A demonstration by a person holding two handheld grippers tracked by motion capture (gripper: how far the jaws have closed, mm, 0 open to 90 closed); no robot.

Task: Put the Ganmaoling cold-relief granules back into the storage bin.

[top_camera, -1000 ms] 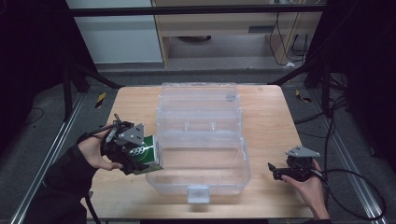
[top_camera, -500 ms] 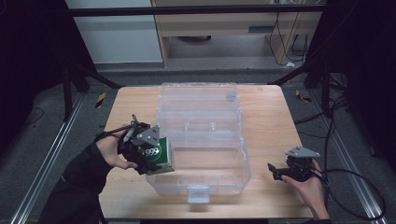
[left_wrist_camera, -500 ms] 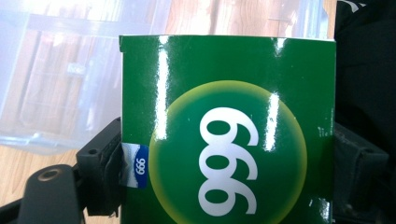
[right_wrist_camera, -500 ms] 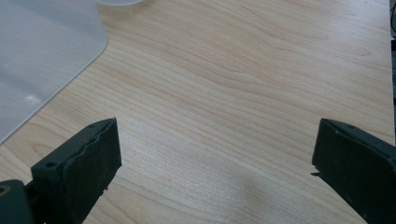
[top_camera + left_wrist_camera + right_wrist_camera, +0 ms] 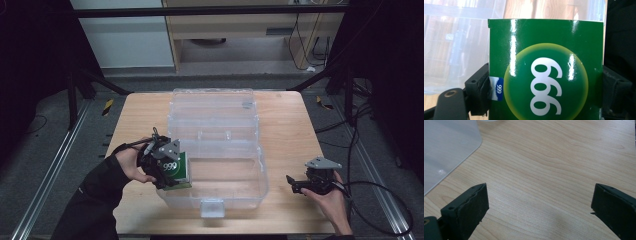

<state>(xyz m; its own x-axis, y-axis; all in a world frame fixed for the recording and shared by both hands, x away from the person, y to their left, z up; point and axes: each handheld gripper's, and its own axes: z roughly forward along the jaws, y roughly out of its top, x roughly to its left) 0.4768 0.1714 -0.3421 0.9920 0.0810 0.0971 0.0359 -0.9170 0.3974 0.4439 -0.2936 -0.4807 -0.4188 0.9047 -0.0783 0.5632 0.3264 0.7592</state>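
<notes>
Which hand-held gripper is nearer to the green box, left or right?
Left. The left hand-held gripper is shut on the green box at the clear bin's left wall; the right hand-held gripper rests open beyond the bin.

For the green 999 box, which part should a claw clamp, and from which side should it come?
Clamp the two narrow side edges of the green 999 box, coming at its broad printed face, much as the left claw does now at the clear bin's left wall. The box is flat with parallel edges, so the jaws probably seat squarely. The right claw rests open on the table.
</notes>
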